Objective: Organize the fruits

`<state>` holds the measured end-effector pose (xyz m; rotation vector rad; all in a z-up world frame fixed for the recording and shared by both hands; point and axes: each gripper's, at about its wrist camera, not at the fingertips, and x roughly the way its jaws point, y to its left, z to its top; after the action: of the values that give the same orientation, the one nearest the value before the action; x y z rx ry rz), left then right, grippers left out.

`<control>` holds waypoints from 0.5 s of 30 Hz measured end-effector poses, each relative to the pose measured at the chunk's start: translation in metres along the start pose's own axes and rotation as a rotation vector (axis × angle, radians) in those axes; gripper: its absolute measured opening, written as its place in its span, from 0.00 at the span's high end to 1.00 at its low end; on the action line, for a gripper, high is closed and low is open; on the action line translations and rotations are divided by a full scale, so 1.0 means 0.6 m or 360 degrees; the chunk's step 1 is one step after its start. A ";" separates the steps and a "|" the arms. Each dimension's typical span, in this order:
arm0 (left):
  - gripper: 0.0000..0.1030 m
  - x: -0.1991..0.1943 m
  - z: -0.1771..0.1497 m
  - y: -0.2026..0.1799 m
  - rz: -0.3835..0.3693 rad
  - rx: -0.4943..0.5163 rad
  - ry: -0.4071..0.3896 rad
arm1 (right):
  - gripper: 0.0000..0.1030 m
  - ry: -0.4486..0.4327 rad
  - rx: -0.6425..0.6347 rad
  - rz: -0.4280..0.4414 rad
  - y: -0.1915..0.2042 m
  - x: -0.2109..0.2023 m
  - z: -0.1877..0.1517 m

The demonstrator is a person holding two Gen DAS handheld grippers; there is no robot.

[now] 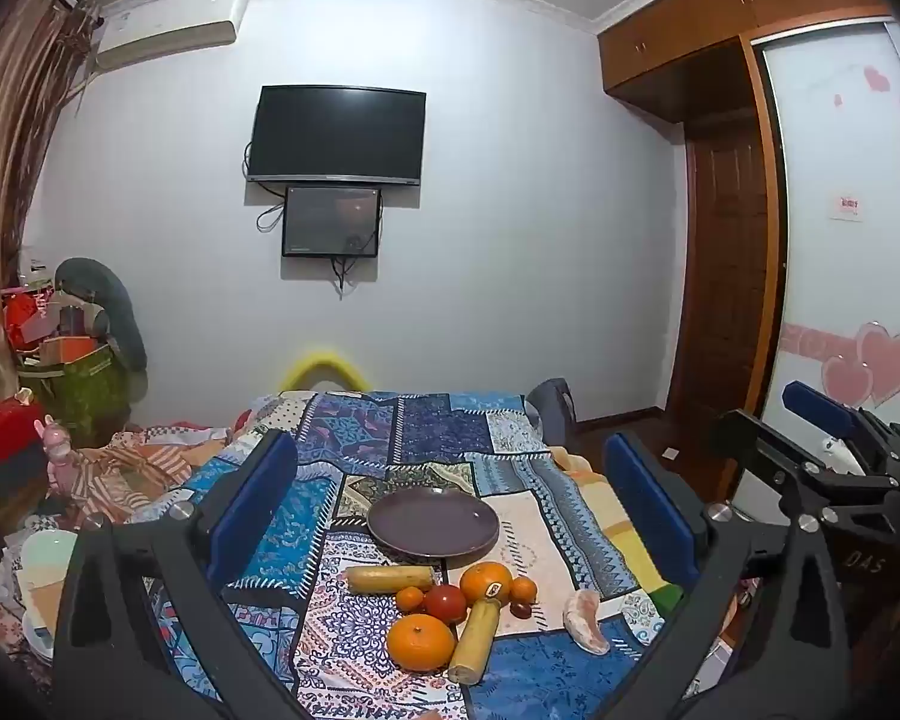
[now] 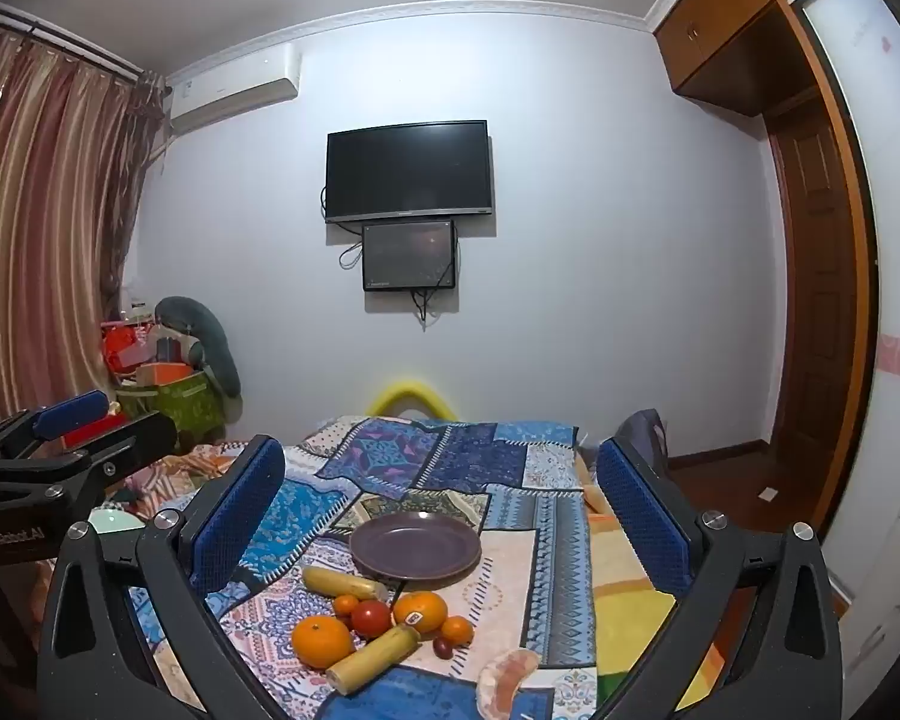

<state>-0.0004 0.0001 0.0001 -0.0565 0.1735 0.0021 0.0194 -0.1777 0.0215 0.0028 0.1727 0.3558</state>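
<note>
We are holding the left gripper (image 1: 450, 504) and right gripper (image 2: 444, 504) above the bed (image 2: 561, 558), jaws gaping wide and gripping nothing, while fruit (image 1: 444, 603) is lying beside the bare purple plate (image 1: 432, 522).

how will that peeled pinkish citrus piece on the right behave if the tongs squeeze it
The peeled citrus segment looks soft, so it probably squashes or tears under pressure. Its curved, flat-lying shape suggests it won't roll. The quilt beneath looks soft, so it may sink when pressed.
</note>
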 end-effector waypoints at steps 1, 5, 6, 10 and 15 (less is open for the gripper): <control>0.00 -0.001 0.000 0.000 0.0002 0.0001 -0.0001 | 0.00 0.0005 -0.0003 -0.0001 0.000 0.000 0.000; 0.00 0.001 0.000 -0.001 0.0001 0.0015 0.0031 | 0.00 0.0007 0.0005 -0.0001 0.000 0.000 0.000; 0.00 0.001 0.000 -0.002 0.0001 0.0014 0.0029 | 0.00 0.0009 0.0006 0.0000 -0.001 0.000 0.000; 0.00 0.008 -0.004 -0.002 -0.0001 0.0004 0.0030 | 0.00 0.0010 0.0006 -0.0005 -0.001 0.000 0.000; 0.00 0.014 -0.006 -0.004 -0.0005 0.0008 0.0029 | 0.00 0.0008 0.0012 -0.0005 -0.001 0.000 0.001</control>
<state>0.0072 -0.0023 -0.0050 -0.0517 0.1918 -0.0021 0.0198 -0.1783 0.0221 0.0090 0.1792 0.3522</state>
